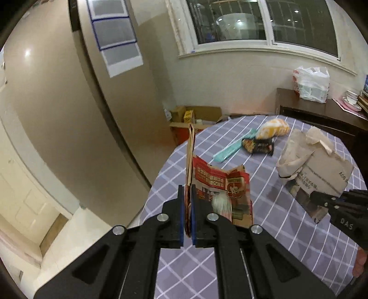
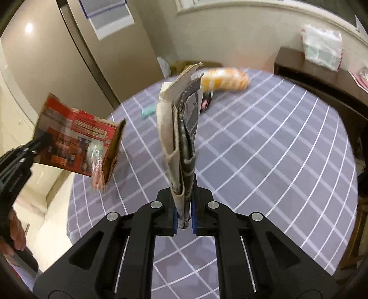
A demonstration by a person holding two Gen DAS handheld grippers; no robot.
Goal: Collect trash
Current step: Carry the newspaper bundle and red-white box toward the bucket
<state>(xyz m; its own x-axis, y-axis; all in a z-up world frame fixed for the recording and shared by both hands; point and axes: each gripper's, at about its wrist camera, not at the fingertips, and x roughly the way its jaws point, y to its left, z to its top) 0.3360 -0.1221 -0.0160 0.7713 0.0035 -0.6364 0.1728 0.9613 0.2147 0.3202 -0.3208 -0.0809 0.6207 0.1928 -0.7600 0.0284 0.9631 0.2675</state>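
Left gripper [image 1: 188, 193]: jaws clenched on the edge of a red printed carton [image 1: 226, 188], lower centre of frame, held above the checked tablecloth [image 1: 264, 241]; its print is not legible. Right gripper [image 2: 185, 195]: jaws clenched on torn brown cardboard [image 2: 177, 128], centre frame. "DAS" reads on the right gripper's body, right edge of the left view.

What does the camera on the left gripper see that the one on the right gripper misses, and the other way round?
Only the left view shows the window, the cardboard boxes on the floor and the stacked dishes on the sideboard. Only the right view shows the hand behind the left gripper. Both show the red box pinched by the left gripper, the brown paper bag pinched by the right gripper, the checked tablecloth, the orange bag, the teal wrapper and the white plastic bag.
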